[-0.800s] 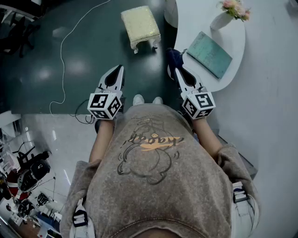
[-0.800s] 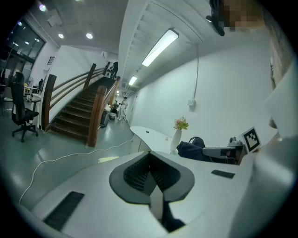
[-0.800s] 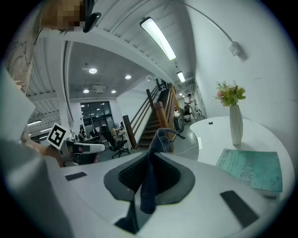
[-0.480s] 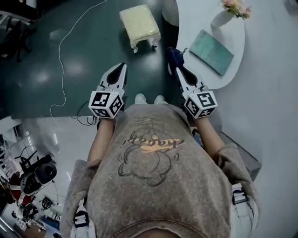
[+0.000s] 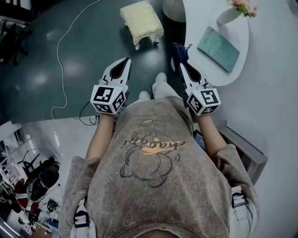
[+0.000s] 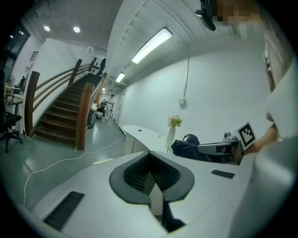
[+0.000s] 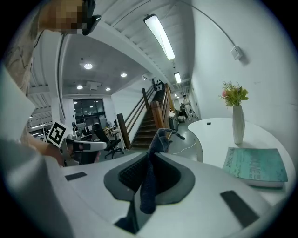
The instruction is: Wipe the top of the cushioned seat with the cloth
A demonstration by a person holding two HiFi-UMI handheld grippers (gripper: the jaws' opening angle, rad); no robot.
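The cushioned seat (image 5: 142, 21) is a small stool with a cream top, standing on the dark floor ahead of me in the head view. My right gripper (image 5: 180, 64) is shut on a dark blue cloth (image 5: 179, 51), which sticks out past its tips; the same cloth (image 7: 153, 162) hangs between the jaws in the right gripper view. My left gripper (image 5: 125, 63) is shut with nothing in it and is held level with the right one, to the near left of the stool. Both grippers are short of the stool.
A white rounded table (image 5: 219, 42) at the right carries a teal book (image 5: 219, 42) and a white vase with flowers (image 5: 237, 10). A white cable (image 5: 60, 65) trails over the dark floor at the left. A wooden staircase (image 6: 65, 109) shows in the left gripper view.
The person has stepped forward, one shoe now ahead between the grippers. Both grippers have moved closer to the stool, with the cloth still held in the right one.
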